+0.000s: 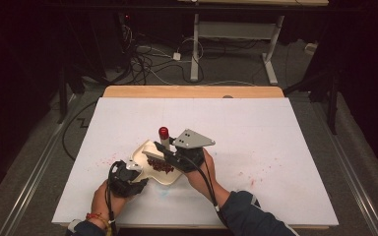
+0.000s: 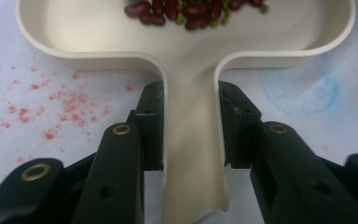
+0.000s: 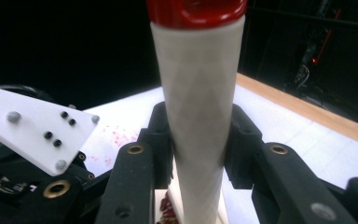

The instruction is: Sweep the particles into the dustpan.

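Observation:
A cream scoop tray [image 1: 147, 150] with a flat handle [image 2: 193, 140] lies on the white table. My left gripper [image 1: 139, 173] [image 2: 191, 123] is shut on that handle from the near side. Dark red beans [image 2: 186, 9] with a few green ones lie in the tray's pan [image 1: 161, 166]. My right gripper [image 1: 171, 153] [image 3: 198, 140] is shut on the white shaft [image 3: 198, 107] of a tool with a red cap [image 1: 164, 132] that stands upright over the tray. The tool's lower end reaches down among the beans [image 3: 168, 210]; its shape is hidden.
Red speckles [image 2: 51, 107] stain the white table cover [image 1: 256, 128] left of the tray, and a faint blue smear [image 2: 303, 88] lies to its right. The wooden far edge [image 1: 192, 91] borders dark floor with cables. The left gripper's white plate [image 3: 37, 130] sits close beside my right jaws.

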`<state>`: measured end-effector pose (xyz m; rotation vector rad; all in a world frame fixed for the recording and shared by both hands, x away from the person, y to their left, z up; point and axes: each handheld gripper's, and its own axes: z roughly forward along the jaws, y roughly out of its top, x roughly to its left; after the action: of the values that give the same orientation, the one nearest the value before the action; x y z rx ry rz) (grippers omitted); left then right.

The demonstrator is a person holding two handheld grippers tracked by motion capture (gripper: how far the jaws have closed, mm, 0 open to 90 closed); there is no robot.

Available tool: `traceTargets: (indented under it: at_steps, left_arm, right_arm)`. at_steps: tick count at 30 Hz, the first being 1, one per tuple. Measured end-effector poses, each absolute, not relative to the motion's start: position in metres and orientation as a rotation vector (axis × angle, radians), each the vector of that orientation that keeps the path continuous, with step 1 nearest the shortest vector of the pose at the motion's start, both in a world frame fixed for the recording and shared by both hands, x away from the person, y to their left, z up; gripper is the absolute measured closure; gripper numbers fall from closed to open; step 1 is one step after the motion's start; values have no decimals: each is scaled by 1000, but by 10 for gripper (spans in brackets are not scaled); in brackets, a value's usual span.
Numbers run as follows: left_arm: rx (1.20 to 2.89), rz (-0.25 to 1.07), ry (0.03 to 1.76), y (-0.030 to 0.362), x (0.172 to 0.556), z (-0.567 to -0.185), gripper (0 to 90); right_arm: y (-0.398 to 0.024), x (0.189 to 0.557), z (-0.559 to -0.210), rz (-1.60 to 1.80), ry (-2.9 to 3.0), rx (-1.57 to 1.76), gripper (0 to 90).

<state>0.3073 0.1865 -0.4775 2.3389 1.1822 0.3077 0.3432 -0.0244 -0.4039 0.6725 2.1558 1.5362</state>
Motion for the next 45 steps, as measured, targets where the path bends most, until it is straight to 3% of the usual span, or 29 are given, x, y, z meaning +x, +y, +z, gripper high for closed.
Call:
traceTargets:
  at_steps: [15, 25, 36, 45]
  left_arm:
    - [2377, 302, 1122, 199, 297, -478, 639]
    - [2425, 261, 1070, 211, 278, -474, 638]
    - [2463, 268, 1034, 197, 262, -473, 638]
    - [2475, 265, 1004, 175, 263, -473, 638]
  right_arm:
    - [-37, 364, -392, 1595, 2101, 666, 697]
    - [-81, 366, -368, 1579, 2012, 727, 697]
    - [-141, 351, -387, 1405, 2020, 795, 697]
    - [-138, 331, -396, 1383, 2022, 755, 697]
